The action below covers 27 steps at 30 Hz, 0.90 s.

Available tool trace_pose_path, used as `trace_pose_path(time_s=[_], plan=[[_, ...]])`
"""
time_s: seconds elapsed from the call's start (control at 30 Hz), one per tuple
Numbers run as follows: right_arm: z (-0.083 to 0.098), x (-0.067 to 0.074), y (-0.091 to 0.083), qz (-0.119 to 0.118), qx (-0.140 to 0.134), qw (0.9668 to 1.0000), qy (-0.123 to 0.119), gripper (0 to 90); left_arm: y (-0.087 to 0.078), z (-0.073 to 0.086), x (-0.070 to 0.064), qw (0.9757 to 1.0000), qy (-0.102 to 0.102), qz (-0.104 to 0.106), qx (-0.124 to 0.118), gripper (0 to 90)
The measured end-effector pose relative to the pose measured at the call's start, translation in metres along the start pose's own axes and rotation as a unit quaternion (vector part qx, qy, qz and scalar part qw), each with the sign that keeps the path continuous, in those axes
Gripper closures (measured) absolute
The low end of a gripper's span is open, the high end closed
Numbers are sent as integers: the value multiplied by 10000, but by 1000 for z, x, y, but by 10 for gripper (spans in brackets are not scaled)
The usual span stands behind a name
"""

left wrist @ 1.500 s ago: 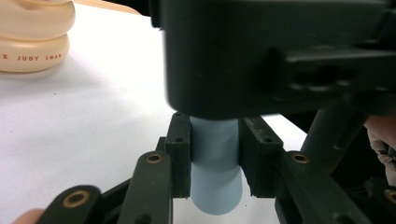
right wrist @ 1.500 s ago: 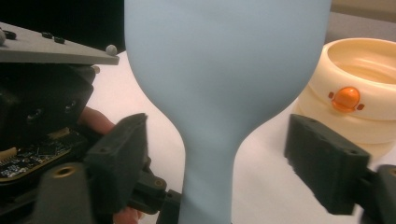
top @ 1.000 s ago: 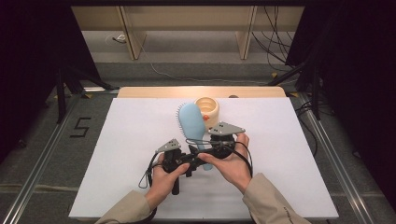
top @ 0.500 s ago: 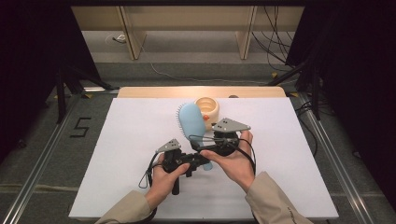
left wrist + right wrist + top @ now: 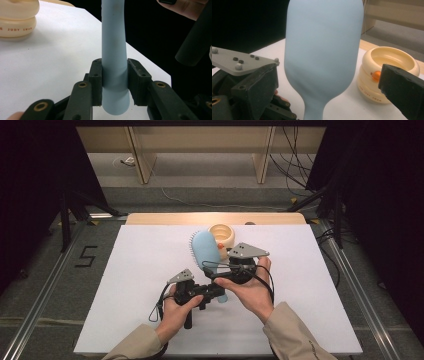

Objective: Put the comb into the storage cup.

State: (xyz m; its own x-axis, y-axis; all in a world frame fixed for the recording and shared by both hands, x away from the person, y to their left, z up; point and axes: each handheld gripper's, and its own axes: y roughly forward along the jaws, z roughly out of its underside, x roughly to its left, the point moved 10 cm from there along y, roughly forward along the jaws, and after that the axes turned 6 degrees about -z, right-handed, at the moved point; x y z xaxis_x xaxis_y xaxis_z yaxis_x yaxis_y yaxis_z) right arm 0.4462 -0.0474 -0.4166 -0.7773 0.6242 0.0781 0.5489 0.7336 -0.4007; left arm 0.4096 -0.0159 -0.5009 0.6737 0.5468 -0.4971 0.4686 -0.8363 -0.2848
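Since a second ago my right gripper [image 5: 235,265] has lifted slightly toward the far edge; the left gripper [image 5: 212,292] has kept its place. Left jaws are clenched on the handle of the light blue hairbrush [image 5: 206,251], pads pressing both sides of it. Right jaws stand apart, the brush head between them with gaps either side, untouched. Brush is held over the white table [image 5: 140,270], its head near the cream ring-shaped container [image 5: 222,234], which stands just behind.
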Motion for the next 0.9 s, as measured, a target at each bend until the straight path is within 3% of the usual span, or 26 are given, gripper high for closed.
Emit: trace_pose_path(time_s=[0.9], plan=[[-31,2,18,-20,-85,10000,-19,6,0,0,0,10000,78,-1,8,665]])
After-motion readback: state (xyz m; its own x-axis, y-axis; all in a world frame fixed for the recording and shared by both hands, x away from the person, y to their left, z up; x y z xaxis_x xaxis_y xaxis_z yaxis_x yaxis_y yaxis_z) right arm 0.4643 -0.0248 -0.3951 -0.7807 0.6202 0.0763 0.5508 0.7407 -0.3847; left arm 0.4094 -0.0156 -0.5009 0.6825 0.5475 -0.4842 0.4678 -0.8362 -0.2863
